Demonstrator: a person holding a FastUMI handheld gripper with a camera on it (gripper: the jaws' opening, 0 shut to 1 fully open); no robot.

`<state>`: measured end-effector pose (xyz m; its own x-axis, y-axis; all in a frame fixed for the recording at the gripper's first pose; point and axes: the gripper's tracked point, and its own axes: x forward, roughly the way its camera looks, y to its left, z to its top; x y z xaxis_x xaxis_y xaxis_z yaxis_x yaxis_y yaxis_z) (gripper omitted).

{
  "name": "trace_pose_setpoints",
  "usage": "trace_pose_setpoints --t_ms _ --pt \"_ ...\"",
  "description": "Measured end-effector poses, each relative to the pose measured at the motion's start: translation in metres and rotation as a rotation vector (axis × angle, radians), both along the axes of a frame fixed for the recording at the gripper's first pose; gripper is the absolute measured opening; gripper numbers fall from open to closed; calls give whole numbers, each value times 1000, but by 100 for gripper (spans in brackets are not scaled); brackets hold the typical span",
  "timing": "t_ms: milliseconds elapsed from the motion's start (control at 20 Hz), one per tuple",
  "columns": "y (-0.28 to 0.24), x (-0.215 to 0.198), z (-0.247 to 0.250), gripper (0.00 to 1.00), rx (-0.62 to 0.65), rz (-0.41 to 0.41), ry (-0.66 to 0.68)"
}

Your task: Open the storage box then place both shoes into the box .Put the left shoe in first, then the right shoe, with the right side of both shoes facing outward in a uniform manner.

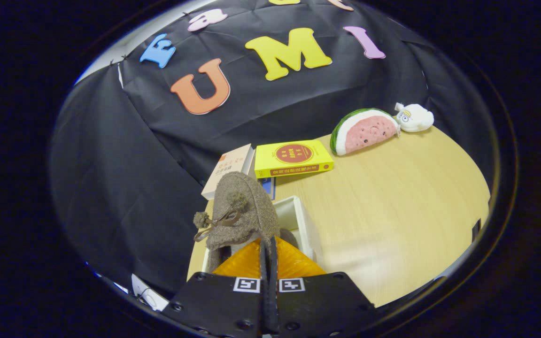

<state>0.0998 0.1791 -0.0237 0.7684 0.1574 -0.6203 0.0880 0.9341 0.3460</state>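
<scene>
The tool [268, 256] has its two fingers pressed almost together, pinching a thin edge of the brown felt shoe [241, 211] between them, near its opening as far as I can judge. The shoe hangs right off the fingertips, rising just ahead of them, its long axis running away from the tool with the little pom-pom bow on the side facing us. Directly beneath and just beyond it sits the white storage box [298, 217], already open, its rim showing to the right of the shoe, so the shoe is over the box rather than beside it. That is the relation to watch: shoe above box, the move from here looks like straight down. Whether another shoe already lies inside I cannot tell; the held one hides the interior. Further out on the tabletop [392, 216] lie a pale book [229, 168] and a yellow book [294, 158], then a watermelon plush [364, 130] and a small white plush [414, 117], well apart from the box.
</scene>
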Motion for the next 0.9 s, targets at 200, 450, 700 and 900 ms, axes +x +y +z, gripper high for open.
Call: trace_pose_setpoints --t_ms 200,450,700,900 --pt "0 -9 -21 0 -48 -71 -16" --pt "-17 -26 -41 0 -73 -167 28" --pt "-17 -30 -51 10 -114 -161 24" --pt "-19 -28 -25 28 -183 -142 -69"
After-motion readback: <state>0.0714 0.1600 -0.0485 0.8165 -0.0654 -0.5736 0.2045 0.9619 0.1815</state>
